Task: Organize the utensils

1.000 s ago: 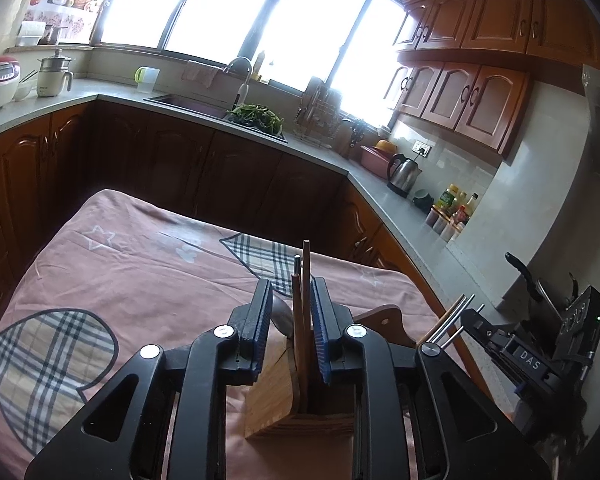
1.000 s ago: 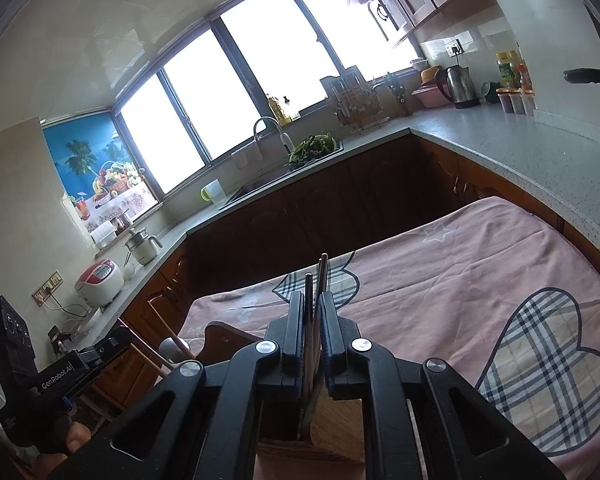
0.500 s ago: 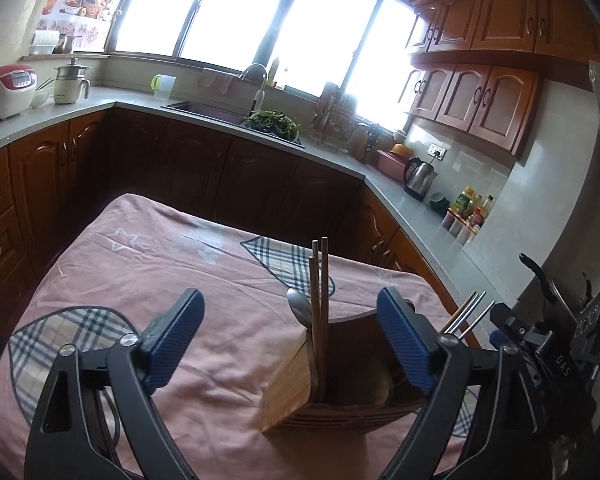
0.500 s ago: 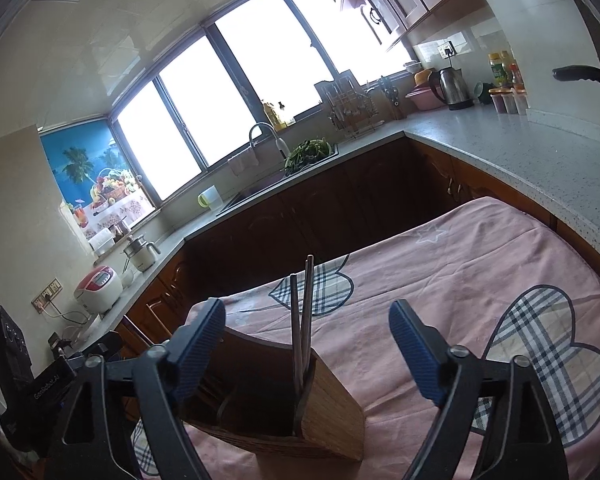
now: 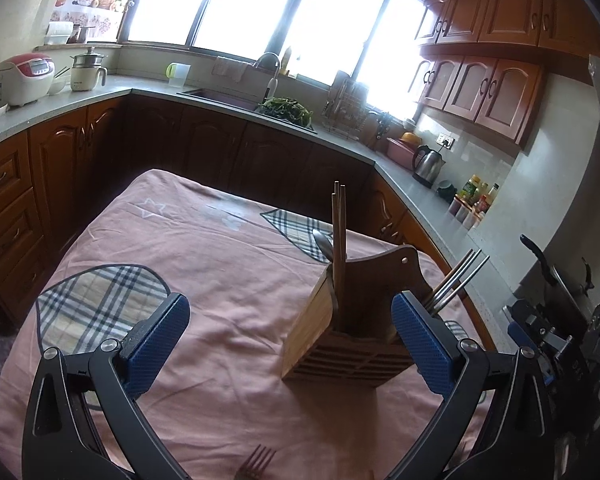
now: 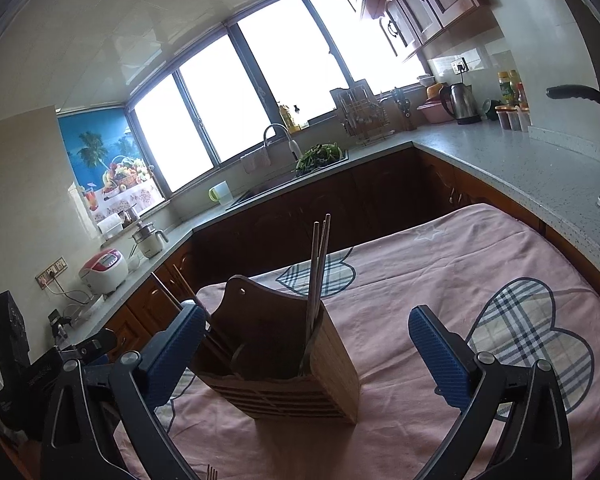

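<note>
A wooden utensil holder (image 5: 332, 336) stands on the pink tablecloth; it also shows in the right wrist view (image 6: 300, 372). Wooden chopsticks (image 5: 339, 240) and a spoon (image 5: 323, 245) stand in its left compartment. Metal chopsticks (image 5: 456, 280) lean in its right compartment and show in the right wrist view (image 6: 319, 272). My left gripper (image 5: 288, 336) is open and empty, its fingers either side of the holder, drawn back from it. My right gripper (image 6: 306, 352) is open and empty, facing the holder from the other side. A fork (image 5: 256, 462) lies near the table's front edge.
The table (image 5: 204, 248) is covered by a pink cloth with plaid hearts. Kitchen counters and dark wooden cabinets (image 5: 220, 140) wrap around behind. A kettle (image 5: 428, 162) and bottles stand on the right counter. The other gripper's body (image 5: 556, 340) is at the right.
Both grippers were shut on chopsticks over the holder, then opened and let them go into it. Both have since drawn back from the holder, still open.
</note>
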